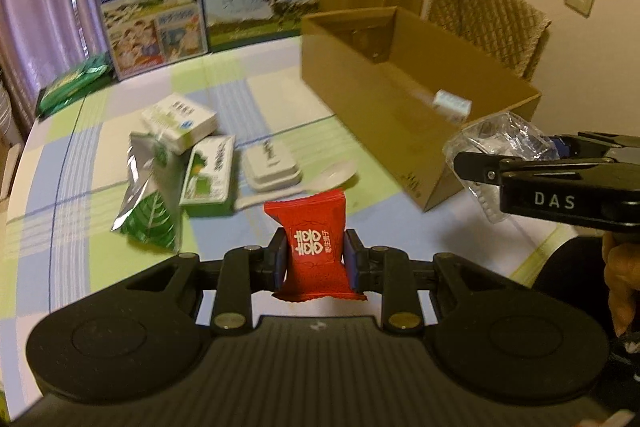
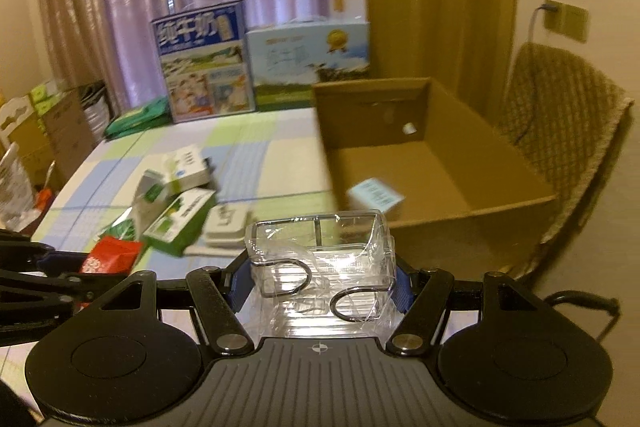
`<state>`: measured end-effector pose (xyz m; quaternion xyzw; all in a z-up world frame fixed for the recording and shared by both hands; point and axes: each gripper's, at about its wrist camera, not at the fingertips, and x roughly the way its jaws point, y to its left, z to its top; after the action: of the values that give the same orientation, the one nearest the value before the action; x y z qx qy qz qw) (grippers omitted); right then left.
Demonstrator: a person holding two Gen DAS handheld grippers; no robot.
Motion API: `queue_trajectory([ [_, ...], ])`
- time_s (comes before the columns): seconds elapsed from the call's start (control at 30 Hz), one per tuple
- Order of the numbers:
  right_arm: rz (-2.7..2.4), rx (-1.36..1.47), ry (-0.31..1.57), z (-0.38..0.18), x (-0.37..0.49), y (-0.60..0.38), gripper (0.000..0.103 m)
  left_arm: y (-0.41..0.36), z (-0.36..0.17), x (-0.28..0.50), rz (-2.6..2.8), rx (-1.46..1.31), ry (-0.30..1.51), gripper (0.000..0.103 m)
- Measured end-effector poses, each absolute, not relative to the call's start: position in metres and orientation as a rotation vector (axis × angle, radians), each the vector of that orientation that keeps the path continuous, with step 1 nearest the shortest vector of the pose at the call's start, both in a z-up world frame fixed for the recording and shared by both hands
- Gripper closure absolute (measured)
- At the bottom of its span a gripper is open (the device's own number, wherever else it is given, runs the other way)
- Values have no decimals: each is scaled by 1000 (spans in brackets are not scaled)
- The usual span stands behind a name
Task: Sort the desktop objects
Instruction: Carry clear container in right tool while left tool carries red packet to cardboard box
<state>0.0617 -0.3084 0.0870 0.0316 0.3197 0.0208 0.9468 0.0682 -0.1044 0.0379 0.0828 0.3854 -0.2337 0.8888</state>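
left gripper (image 1: pixel 315 259) clenched on a red candy packet (image 1: pixel 314 249), held upright above the near table edge. right gripper (image 2: pixel 322 281) clamped on a clear plastic case (image 2: pixel 320 259), just short of the cardboard box (image 2: pixel 440 167) - near wall directly ahead. step in hand looks like carry-to-box, both loads airborne. box already holds a small pale blue packet (image 2: pixel 375 195). next move: lift the case over the near wall, then release inside; left follows, avoid crossing arms. still on the checked tablecloth (image 1: pixel 260 99) further out - green-white cartons (image 1: pixel 208 175), a foil pouch (image 1: pixel 148 207), a white tin (image 1: pixel 272 163), a white spoon (image 1: pixel 336 175).
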Motion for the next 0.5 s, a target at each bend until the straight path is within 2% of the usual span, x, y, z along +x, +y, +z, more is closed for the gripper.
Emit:
queue_trajectory([
  [0.5, -32, 86, 609, 109, 88, -386, 39, -196, 70, 103, -622, 182, 755, 79],
])
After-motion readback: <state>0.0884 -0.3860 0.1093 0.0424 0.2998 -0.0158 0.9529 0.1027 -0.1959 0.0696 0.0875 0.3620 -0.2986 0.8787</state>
